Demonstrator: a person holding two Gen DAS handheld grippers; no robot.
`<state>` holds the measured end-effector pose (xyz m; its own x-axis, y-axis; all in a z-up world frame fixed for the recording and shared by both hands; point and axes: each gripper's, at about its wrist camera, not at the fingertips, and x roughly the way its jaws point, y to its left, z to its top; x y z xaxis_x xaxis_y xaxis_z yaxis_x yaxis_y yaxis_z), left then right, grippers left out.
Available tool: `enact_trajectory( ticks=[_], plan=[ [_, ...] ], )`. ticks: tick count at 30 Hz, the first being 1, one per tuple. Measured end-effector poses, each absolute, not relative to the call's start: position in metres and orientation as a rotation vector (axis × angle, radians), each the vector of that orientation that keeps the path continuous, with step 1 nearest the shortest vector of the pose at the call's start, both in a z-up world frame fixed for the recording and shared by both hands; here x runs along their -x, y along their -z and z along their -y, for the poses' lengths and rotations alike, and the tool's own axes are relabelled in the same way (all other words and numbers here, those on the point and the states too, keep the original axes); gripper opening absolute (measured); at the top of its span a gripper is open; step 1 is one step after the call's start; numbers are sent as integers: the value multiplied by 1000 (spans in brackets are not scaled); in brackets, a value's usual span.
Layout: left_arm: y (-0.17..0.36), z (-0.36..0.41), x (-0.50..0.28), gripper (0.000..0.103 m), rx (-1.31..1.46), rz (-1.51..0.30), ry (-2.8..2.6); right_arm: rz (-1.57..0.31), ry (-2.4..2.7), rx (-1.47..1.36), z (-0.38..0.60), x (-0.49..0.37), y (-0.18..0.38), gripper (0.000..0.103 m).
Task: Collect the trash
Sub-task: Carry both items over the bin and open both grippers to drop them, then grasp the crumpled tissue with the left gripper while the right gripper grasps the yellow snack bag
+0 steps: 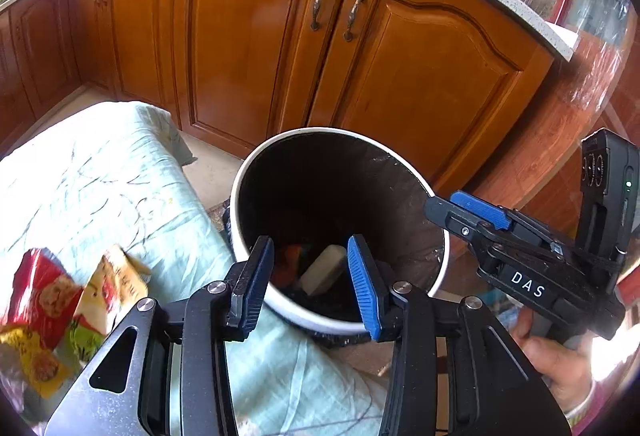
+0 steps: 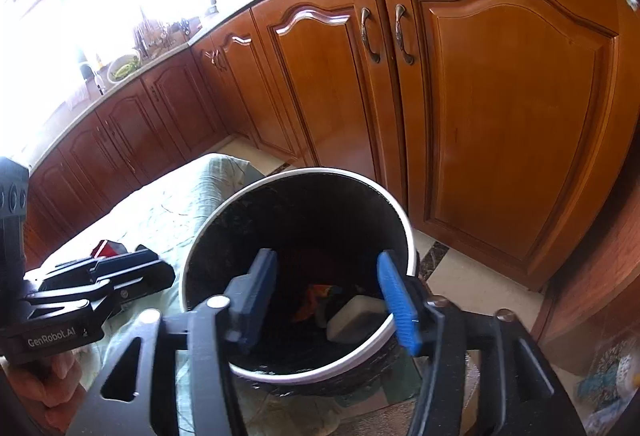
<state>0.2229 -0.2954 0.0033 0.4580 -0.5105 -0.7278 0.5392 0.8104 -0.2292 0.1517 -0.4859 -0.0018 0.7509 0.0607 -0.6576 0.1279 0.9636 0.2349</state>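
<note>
Both the left gripper and right gripper hang over the bin at frame centre with jaws apart and empty, so trash lies inside, while wrappers wait lower left on the cloth.

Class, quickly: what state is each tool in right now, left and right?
Left tool: open, holding nothing, above the trash bin.
Right tool: open, holding nothing, over the same bin.

The bin's dark depth hides its orange scrap, and the snack packets blur at the edge.
</note>
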Motion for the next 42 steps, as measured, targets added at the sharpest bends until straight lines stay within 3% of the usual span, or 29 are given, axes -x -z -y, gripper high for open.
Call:
enact_trajectory(
  ticks=[2, 8, 28, 33, 42],
  plan=[
    [-4, 282, -212, 43, -18, -865, 638, -701, 22, -295, 480, -145, 1, 78],
    [-5, 236, -172, 46, 4, -809, 585, -668, -42, -358, 455, -123, 1, 89],
    [-1, 82, -102, 54, 73, -743, 335, -726, -231, -419, 355, -93, 15, 91],
    [1, 61, -98, 60, 84, -735, 288, -740, -264, -395, 333, -99, 16, 91],
    [13, 50, -106, 60, 77, -778, 254, -788, -312, -398, 308, -125, 25, 91]
  ],
)
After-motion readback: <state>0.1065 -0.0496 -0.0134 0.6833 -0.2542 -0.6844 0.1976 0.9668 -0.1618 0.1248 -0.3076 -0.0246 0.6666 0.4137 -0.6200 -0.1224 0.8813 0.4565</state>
